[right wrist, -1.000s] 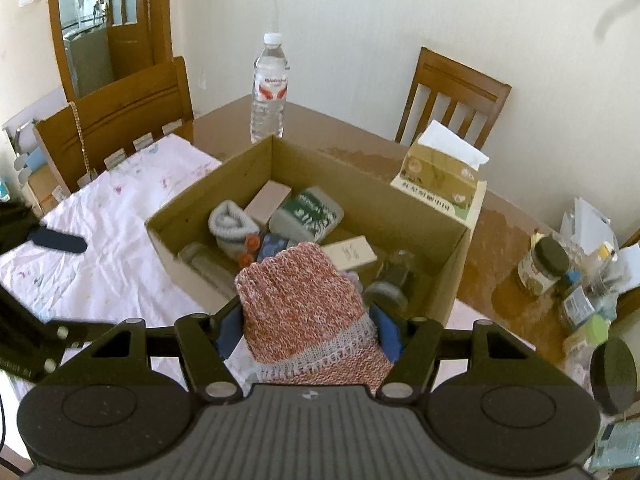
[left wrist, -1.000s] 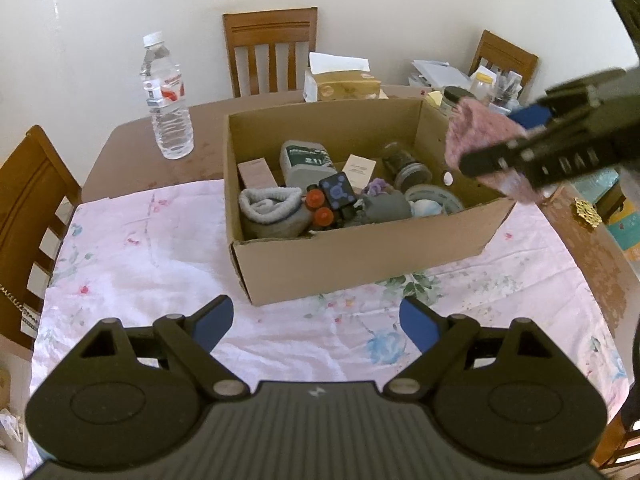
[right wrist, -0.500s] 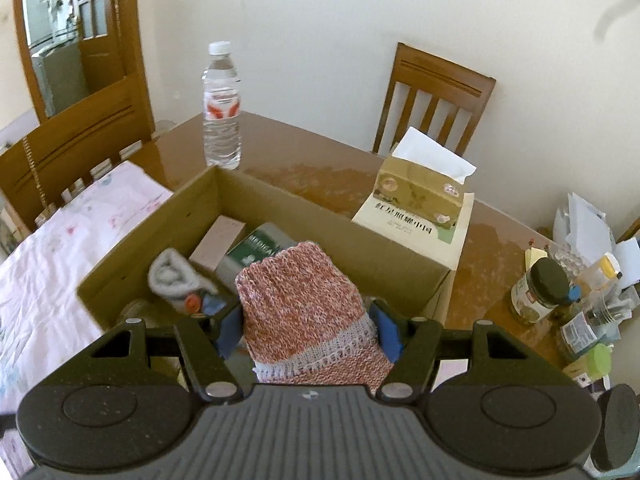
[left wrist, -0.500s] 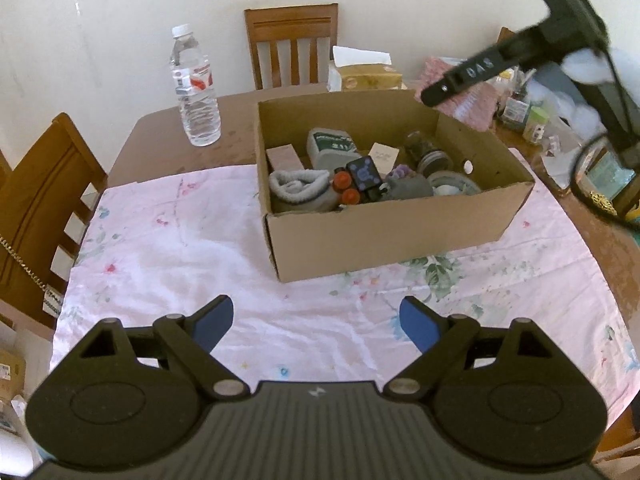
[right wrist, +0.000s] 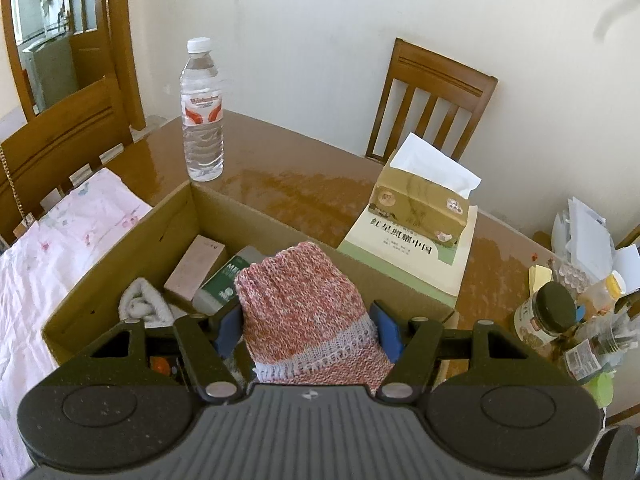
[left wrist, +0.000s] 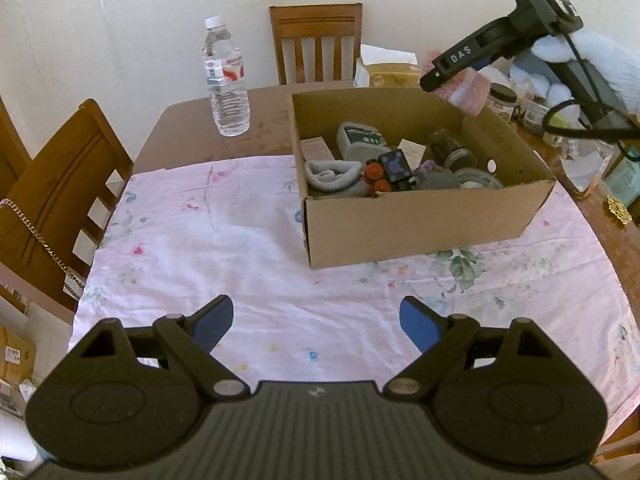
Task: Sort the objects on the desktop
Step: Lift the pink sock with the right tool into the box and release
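The pink knitted sock (right wrist: 304,312) hides much of the cardboard box (right wrist: 120,256) interior behind it.

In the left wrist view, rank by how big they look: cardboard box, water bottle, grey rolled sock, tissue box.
1. cardboard box, clearly largest.
2. water bottle.
3. and 4. grey rolled sock and tissue box look alike; the tissue box sits farther back and is partly hidden behind the box wall, so I won't rank them.

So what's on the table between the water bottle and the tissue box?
Nothing: bare brown table lies between the water bottle and the tissue box, clearest in the right wrist view.
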Demonstrator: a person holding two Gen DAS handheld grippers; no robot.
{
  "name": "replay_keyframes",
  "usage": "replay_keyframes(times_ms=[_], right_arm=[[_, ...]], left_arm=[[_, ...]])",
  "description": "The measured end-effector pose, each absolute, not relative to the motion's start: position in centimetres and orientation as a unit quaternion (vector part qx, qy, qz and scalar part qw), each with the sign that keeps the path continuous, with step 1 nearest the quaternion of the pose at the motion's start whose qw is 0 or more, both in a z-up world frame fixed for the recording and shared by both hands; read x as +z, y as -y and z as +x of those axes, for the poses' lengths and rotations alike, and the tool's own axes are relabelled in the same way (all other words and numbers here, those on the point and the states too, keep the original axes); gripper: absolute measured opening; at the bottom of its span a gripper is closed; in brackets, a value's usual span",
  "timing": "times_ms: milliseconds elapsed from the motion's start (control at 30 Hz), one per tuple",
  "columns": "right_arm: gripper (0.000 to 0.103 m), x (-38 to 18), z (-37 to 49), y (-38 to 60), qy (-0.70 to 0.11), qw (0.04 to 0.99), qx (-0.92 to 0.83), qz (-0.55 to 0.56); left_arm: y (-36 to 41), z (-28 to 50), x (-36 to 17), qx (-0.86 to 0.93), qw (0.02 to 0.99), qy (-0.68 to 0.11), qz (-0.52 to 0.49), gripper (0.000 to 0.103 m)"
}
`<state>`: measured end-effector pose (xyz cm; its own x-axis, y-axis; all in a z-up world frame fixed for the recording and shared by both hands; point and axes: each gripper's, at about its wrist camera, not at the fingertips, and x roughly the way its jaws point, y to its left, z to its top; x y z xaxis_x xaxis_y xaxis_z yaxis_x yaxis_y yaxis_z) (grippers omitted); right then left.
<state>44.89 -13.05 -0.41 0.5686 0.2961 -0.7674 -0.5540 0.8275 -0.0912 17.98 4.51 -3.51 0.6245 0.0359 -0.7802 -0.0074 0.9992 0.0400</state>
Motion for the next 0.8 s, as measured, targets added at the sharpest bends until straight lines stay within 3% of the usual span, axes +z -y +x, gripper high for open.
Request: replay_keyframes(times_ms=[100, 800], right_arm=[[0.088, -0.2, 45.1, 12.9, -0.389, 0.876, 0.237, -0.16], [0.103, 3.8, 40.1, 15.4, -0.407, 0.884, 0.195, -0.121]], left_arm=[[-4.7, 17.9, -3.5, 0.017, 0.901, -0.433, 0.018, 0.09], [-5.1, 19.3, -3.0, 0.008, 0.905, -0.425, 0.024, 0.09]])
